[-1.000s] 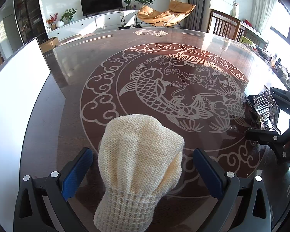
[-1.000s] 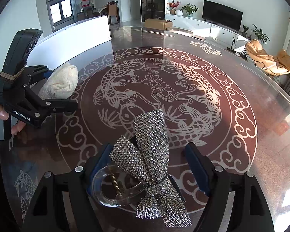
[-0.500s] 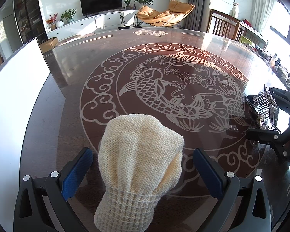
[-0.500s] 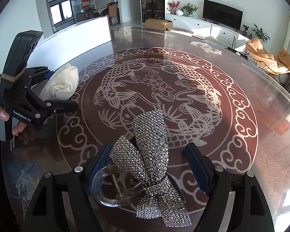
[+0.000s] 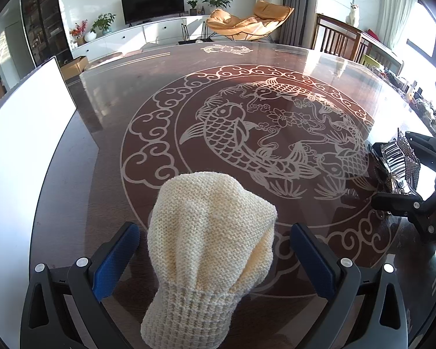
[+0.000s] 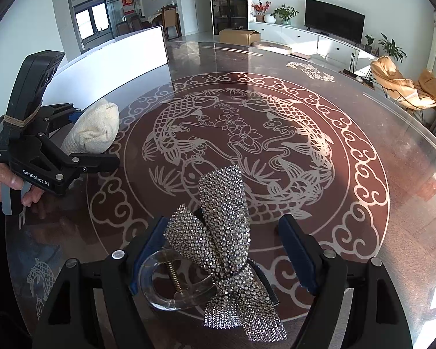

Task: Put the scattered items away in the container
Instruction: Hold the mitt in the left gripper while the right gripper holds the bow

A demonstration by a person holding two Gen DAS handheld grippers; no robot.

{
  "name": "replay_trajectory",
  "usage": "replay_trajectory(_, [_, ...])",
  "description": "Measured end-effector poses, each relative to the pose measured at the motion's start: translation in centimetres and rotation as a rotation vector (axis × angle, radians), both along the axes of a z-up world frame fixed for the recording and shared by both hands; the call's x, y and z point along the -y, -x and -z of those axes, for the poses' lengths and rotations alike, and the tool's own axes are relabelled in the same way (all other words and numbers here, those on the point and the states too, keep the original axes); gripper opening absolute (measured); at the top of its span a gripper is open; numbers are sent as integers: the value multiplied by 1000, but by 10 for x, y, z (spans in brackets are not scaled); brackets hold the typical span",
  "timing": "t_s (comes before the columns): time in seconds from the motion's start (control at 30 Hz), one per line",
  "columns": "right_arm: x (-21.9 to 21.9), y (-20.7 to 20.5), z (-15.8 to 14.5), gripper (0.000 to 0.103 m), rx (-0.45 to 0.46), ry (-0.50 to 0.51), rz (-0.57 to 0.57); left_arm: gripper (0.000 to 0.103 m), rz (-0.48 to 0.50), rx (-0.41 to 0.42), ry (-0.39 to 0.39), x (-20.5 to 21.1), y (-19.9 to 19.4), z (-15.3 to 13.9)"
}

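A cream knitted mitten [image 5: 209,250] lies on the glass table between the blue pads of my left gripper [image 5: 215,229]. The jaws stand wide, with a gap on each side of the wool. In the right wrist view the mitten [image 6: 96,128] shows inside that same left gripper [image 6: 97,136], held by a hand. A rhinestone bow hair clip [image 6: 223,226] with a clear plastic claw lies between the jaws of my right gripper [image 6: 225,224], which is open; the right pad is apart from it. From the left, the clip [image 5: 395,154] and right gripper [image 5: 398,171] show at the right edge.
The round table [image 5: 276,93] has a carp pattern under glass. A tall white panel or box wall [image 5: 23,145] runs along its left side, also visible from the right wrist as the white wall [image 6: 116,55]. Wooden chairs [image 5: 340,40] stand beyond the far edge.
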State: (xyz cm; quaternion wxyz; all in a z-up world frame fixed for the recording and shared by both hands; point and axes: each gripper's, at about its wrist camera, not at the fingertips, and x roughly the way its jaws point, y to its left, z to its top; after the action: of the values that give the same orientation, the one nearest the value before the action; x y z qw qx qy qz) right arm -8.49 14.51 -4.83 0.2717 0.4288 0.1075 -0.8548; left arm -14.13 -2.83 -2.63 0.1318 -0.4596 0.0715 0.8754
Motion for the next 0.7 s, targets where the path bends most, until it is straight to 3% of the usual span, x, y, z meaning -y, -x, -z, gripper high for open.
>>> replay_trajectory(0.7, [2,-2,1,80,-13,-32,0,103,10,0,3,-1,0,0])
